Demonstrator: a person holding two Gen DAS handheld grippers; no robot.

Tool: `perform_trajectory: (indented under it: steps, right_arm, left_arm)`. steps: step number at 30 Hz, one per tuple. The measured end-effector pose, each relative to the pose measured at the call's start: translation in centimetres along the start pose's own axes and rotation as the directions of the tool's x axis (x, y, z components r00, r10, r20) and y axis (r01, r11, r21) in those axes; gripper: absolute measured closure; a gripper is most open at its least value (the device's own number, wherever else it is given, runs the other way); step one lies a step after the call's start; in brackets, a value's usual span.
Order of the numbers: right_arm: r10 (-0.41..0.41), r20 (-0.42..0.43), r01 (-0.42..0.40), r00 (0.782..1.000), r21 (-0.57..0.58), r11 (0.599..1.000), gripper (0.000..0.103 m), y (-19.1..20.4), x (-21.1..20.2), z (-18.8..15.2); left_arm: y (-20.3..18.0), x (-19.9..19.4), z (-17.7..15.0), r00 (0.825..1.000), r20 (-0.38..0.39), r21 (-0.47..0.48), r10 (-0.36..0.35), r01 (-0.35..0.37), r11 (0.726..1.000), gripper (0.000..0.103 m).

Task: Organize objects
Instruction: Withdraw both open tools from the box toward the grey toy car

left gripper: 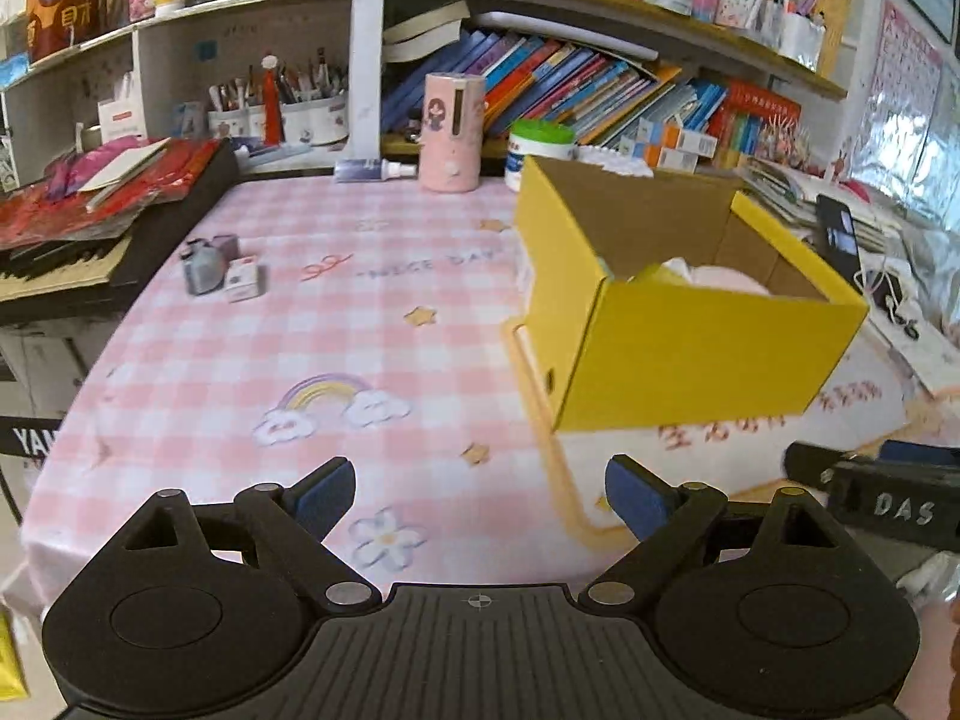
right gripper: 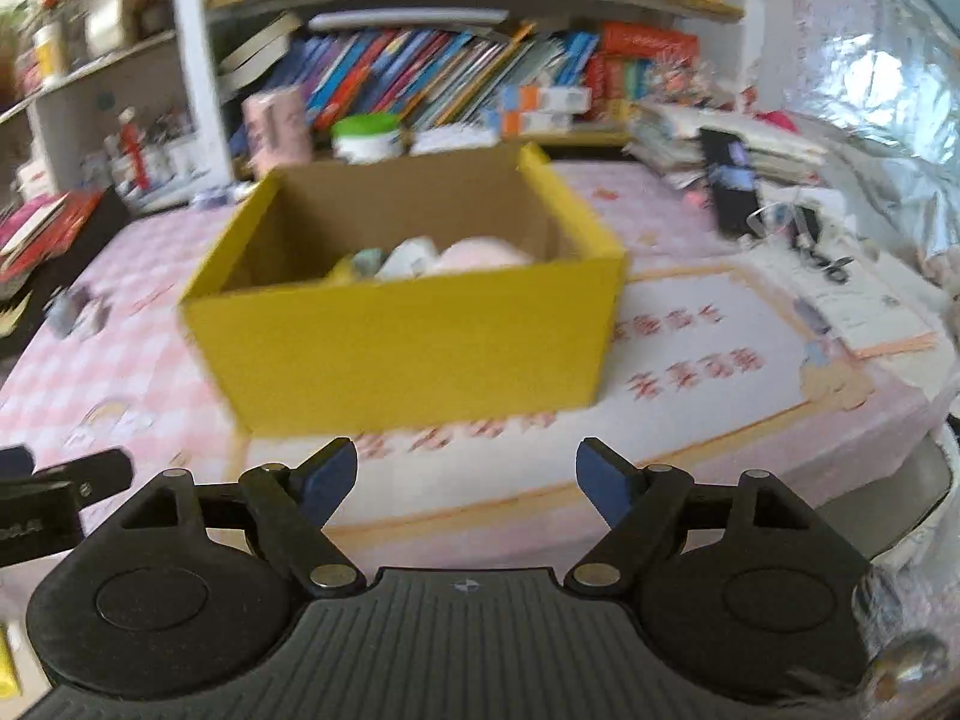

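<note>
Yellow box [left gripper: 708,354] holds small items; both hand-held grippers [left gripper: 480,498] [right gripper: 465,480] gape wide, empty.

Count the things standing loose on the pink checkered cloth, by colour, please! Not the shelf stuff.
Yellow: 1, the open box
Pink: 1, the tall can
Grey: 1, the small bottle
White: 1, the little carton beside that bottle
White with a green lid: 1, the jar
Total: 5
</note>
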State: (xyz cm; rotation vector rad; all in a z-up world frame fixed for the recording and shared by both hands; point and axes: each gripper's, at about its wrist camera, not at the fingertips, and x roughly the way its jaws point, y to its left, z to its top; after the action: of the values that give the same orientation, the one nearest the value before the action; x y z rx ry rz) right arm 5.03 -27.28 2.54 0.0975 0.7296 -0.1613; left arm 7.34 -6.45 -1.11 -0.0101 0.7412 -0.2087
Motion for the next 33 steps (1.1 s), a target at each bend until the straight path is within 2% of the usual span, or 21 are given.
perform_trajectory:
  steps: [6,14,33]
  right_arm:
    - [0.075,-0.069,-0.077,0.995,-0.022,0.997,0.024,4.3,-0.4,-2.1]
    - [0.118,-0.108,-0.119,0.987,-0.005,0.993,0.024,7.7,-1.3,-4.0]
    - [0.214,-0.077,-0.221,0.974,-0.098,0.97,0.024,16.1,-3.1,-4.9]
  left_arm:
    - [2.7,-1.3,-1.3,0.999,-0.026,0.013,0.034,-0.034,0.999,0.01]
    - [5.6,-3.1,-2.9,0.997,-0.039,0.039,0.066,-0.065,0.997,0.01]
    - [12.5,-6.1,-4.1,0.993,-0.007,-0.031,0.119,-0.119,0.992,0.01]
